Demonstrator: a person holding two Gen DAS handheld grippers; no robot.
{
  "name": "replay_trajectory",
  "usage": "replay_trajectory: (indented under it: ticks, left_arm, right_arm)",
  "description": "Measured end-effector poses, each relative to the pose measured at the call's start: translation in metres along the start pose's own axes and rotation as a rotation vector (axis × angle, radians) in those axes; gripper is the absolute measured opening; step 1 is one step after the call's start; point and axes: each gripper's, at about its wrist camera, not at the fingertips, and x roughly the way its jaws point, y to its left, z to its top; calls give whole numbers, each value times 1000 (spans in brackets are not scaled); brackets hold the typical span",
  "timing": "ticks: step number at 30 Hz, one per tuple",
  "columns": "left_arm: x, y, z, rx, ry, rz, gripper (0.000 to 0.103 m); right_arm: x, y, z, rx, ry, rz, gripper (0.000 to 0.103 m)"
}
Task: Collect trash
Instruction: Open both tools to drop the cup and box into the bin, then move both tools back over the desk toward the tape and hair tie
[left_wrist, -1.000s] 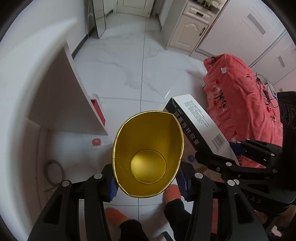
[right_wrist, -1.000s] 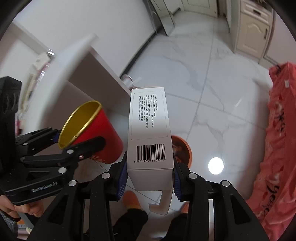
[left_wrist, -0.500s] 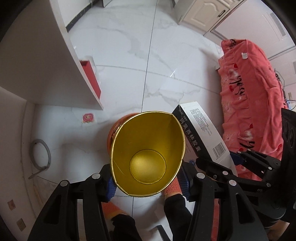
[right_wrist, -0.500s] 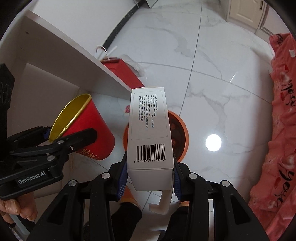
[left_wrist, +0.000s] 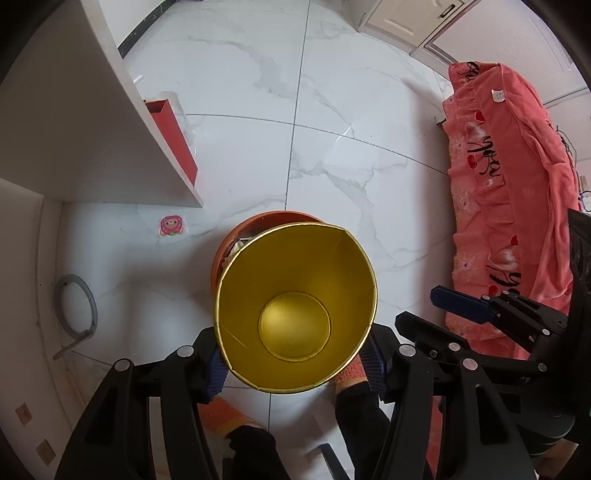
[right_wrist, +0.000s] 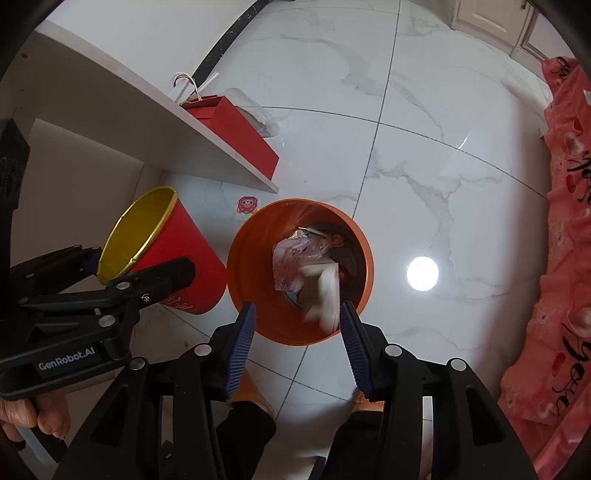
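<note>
An orange bin (right_wrist: 251, 258) stands on the marble floor right under both grippers. My right gripper (right_wrist: 296, 308) hangs over its near rim, its jaws opening with nothing between the blue pads. A white box (right_wrist: 323, 295), blurred, is dropping inside the bin onto pink plastic trash (right_wrist: 295, 254). My left gripper (left_wrist: 293, 354) still has a red paper cup with a gold inside (left_wrist: 295, 314) between its pads while its jaws are opening. The cup (right_wrist: 162, 251) sits just left of the bin, mouth tilted up. In the left wrist view the cup hides most of the bin (left_wrist: 258, 221).
A white desk panel (left_wrist: 110, 129) juts out at left, with a red gift bag (right_wrist: 236, 125) behind it. A pink sticker (left_wrist: 171, 225) and a grey hose ring (left_wrist: 74, 306) lie on the floor. A pink-red blanket (left_wrist: 517, 184) fills the right. The person's orange slippers (left_wrist: 221, 413) are below.
Both grippers came down over the orange bin. The right jaws opened and the white box fell from them into the bin. The cup's squashed mouth became rounder.
</note>
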Motion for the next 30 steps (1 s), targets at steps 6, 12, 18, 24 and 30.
replay_trajectory:
  ticks: [6, 12, 18, 24, 30]
  left_arm:
    - [-3, -1, 1, -3, -14, 6, 75]
    - [-14, -5, -1, -3, -24, 13, 75]
    - [-54, -12, -6, 9, -69, 36, 75]
    - [-114, -22, -18, 30, -149, 76, 75]
    - [-183, -33, -36, 35, -244, 81, 75]
  right_arm:
    - [-6, -3, 0, 1, -9, -1, 48]
    - [-17, 0, 0, -6, -11, -1, 48]
    - [-63, 10, -5, -9, -48, 21, 48]
    - [-132, 26, -10, -38, -117, 34, 48]
    - [-203, 46, -17, -77, -199, 65, 48]
